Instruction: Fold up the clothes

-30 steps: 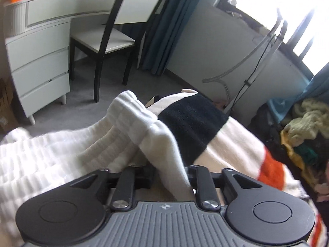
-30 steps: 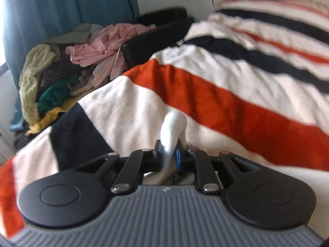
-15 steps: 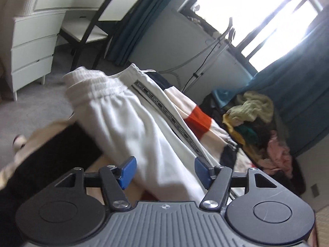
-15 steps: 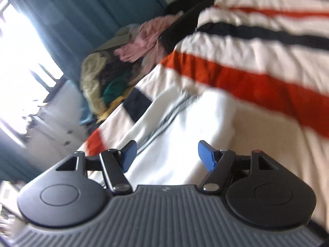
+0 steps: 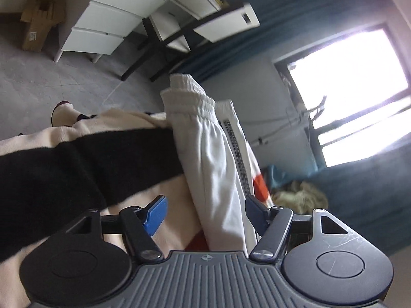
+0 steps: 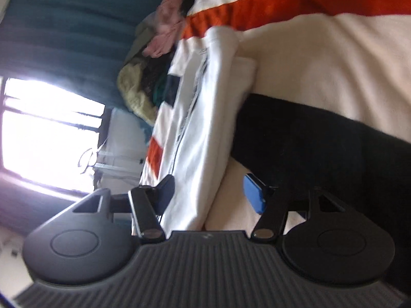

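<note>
White trousers [image 5: 210,154] with an elastic waistband and a black side stripe lie folded lengthwise on a cream, black and orange striped blanket [image 5: 77,174]. In the left wrist view my left gripper [image 5: 204,214] is open just short of the trousers' near end, its blue pads clear of the cloth. From the right wrist view the trousers [image 6: 205,133] run away across the blanket [image 6: 321,64]. My right gripper [image 6: 210,195] has its jaws closing. The near end of the trousers lies between them, and neither pad presses on it.
A white drawer unit [image 5: 108,23], a black-legged chair [image 5: 179,36] and a cardboard box [image 5: 41,20] stand on the grey floor beyond the bed. A heap of loose clothes [image 6: 143,84] lies by the teal curtain and the bright window [image 5: 354,82].
Both grippers were shut on white cloth a second ago; both let go and opened. Both views have rolled and swung sideways, and the trousers now lie flat on the blanket.
</note>
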Motion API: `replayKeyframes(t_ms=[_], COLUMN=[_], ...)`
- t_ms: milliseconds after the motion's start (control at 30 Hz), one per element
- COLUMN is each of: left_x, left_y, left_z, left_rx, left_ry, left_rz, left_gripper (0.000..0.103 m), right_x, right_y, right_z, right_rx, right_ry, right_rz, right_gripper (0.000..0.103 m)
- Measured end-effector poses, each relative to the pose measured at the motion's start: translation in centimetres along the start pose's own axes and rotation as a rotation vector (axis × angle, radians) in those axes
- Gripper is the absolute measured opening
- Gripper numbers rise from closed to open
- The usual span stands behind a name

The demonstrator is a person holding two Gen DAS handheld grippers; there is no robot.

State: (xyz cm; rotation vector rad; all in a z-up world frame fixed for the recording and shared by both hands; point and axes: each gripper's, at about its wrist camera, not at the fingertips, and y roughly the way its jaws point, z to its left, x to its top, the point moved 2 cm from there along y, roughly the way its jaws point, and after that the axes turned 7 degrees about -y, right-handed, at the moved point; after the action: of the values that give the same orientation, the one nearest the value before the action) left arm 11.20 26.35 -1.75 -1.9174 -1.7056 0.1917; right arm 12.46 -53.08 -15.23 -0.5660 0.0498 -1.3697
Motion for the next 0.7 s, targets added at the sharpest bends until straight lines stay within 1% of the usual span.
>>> replayKeyframes(t_ms=[67, 233, 367, 500, 567, 600, 633, 667, 700], left_x=[0.4, 0.5, 0.8, 1.4, 1.8, 2.0, 2.1, 2.2, 2.4], left_y=[1.3, 6.5, 11.1, 14.9, 16.1, 16.6, 16.7, 16.8, 16.7], left_z=[0.8, 2.3, 2.1, 1.3, 0.8, 0.6, 0.4, 0.3, 0.3], left_rx=[-0.004, -0.021, -0.065, -0.097, -0.103, -0.096, -0.073, -0.054, -0.047], left_ry=[-0.011, -0.023, -0.026, -0.046, -0.039, -0.032, -0.024, -0.020, -0.020], left_rz=[-0.023, -0.015, -0.022, -0.085, -0.112, -0.129, -0.153, -0.176, -0.196], left_gripper=[0.067, 0.067, 0.068, 0.068, 0.067, 0.060, 0.050, 0.025, 0.013], right_x=[0.2, 1.1, 1.7, 3.3, 4.4, 4.8, 5.2, 5.4, 5.4], right_y=[1.2, 4.9, 6.5, 7.9, 8.9, 9.5, 10.0, 10.2, 10.2], right_z=[-0.4, -1.7, -1.8, -1.9, -2.3, -2.4, -2.3, -2.1, -1.9], right_rx=[0.021, 0.013, 0.021, 0.037, 0.012, -0.002, -0.019, -0.037, -0.057], right_ry=[-0.003, 0.020, 0.008, 0.026, 0.033, 0.030, 0.017, -0.008, -0.036], right_rz=[0.016, 0.013, -0.058, -0.134, -0.171, -0.189, -0.206, -0.222, -0.237], right_gripper=[0.061, 0.060, 0.060, 0.060, 0.059, 0.059, 0.055, 0.047, 0.041])
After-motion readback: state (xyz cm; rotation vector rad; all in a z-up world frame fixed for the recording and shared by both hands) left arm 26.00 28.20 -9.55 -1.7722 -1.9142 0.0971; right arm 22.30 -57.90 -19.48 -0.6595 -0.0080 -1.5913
